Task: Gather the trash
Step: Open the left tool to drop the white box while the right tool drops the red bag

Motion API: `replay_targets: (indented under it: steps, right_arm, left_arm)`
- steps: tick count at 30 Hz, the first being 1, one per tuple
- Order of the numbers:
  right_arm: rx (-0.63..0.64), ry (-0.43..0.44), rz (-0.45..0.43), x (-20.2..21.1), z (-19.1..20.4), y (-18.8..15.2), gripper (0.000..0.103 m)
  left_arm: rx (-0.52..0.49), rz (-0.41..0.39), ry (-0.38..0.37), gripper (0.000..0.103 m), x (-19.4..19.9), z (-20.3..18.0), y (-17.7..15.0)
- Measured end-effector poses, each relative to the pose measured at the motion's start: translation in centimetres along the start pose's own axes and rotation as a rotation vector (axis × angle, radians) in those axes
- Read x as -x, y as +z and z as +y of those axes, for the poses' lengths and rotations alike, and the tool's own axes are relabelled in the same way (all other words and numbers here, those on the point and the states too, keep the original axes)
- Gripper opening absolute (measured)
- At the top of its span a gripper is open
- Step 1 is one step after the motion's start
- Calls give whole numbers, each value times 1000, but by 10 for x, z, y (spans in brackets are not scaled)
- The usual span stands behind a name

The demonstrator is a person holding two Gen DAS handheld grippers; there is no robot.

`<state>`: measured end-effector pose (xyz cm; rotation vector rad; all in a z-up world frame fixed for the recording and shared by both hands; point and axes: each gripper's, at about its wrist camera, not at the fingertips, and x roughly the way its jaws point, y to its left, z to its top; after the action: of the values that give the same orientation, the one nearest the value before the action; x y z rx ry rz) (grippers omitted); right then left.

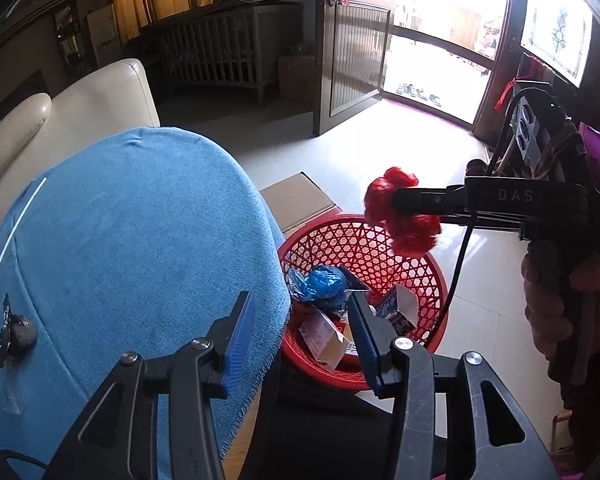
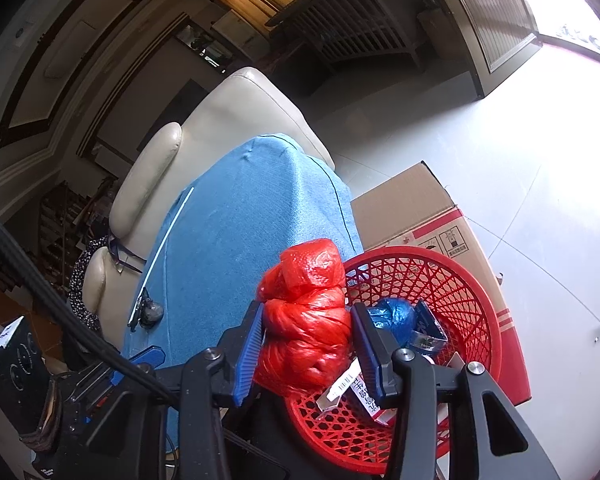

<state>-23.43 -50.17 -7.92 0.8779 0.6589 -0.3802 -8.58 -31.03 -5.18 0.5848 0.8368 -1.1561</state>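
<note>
The right gripper (image 2: 308,344), clenched on the crumpled red plastic bag (image 2: 306,320), holds it above the near rim of the red basket (image 2: 472,304), bag's long axis along the fingers, while the left gripper (image 1: 300,336) hangs released beside the blue-clothed table's (image 1: 140,220) edge.
</note>
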Motion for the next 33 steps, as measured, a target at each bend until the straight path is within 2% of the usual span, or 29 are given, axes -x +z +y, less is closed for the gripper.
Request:
replay_targets:
  steps: [3, 7, 11, 33]
  right_arm:
    - [-5, 0, -2, 0, 0, 0, 48]
    - [-8, 10, -7, 1, 0, 0, 48]
    - [-7, 13, -12, 2, 1, 0, 48]
    - [-3, 12, -10, -1, 7, 1, 49]
  left_arm:
    - [1, -14, -31, 57, 4, -1, 0]
    - [3, -50, -49, 59, 12, -1, 2]
    - [5, -76, -52, 67, 17, 0, 3]
    - [48, -93, 5, 67, 22, 24, -5]
